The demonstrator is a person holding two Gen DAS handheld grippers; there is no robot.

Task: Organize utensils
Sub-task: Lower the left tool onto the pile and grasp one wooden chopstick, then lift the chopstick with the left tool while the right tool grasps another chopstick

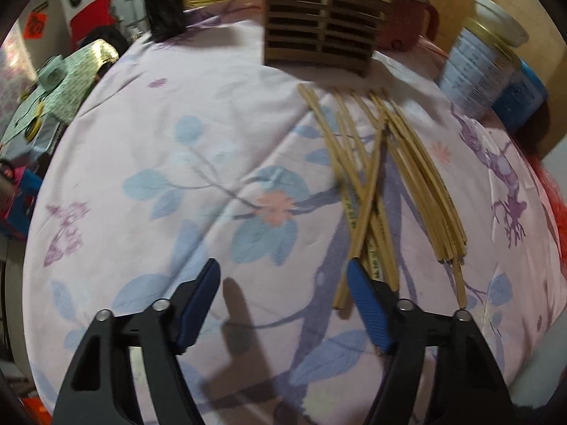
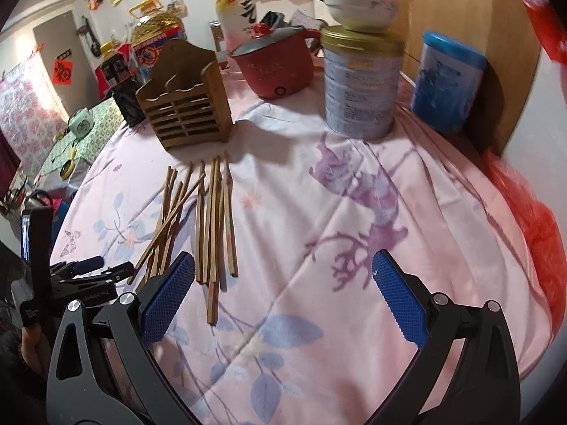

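Two loose bunches of chopsticks (image 2: 198, 223) lie on the flowered cloth (image 2: 354, 248), none yet in the wooden holder (image 2: 186, 106) behind them. So you are at the first pick, not the stowing.

Left side: your left gripper (image 1: 283, 276) points steeply down at the near ends of the sticks. Its jaws stand apart with only cloth between them. The right-hand blue pad (image 1: 365, 304) sits over or just beside the butt ends of the crossed sticks; contact is not clear. Nothing is held. In the right wrist view the same gripper (image 2: 102, 265) shows low at the left edge, close to the nearest stick ends.

Middle: the left bunch is crossed and tangled, the right bunch lies straighter and closer packed. The holder stands upright just beyond the far tips, slatted front toward you, two open pockets on top.

Right side: your right gripper (image 2: 283, 279) hangs with jaws wide apart, empty, over bare cloth to the right of the sticks. Further right stand a red pot (image 2: 280, 67), a tall tin (image 2: 361, 85) with a bowl (image 2: 361, 9) on it, and a blue tub (image 2: 448, 81).

Next move, as I judge it: shift the left gripper sideways so a stick or two lies between the pads, then close. Thin sticks flat on soft cloth may slip or roll; take them near the butt ends. Crossed ones are likely to drag neighbours along.
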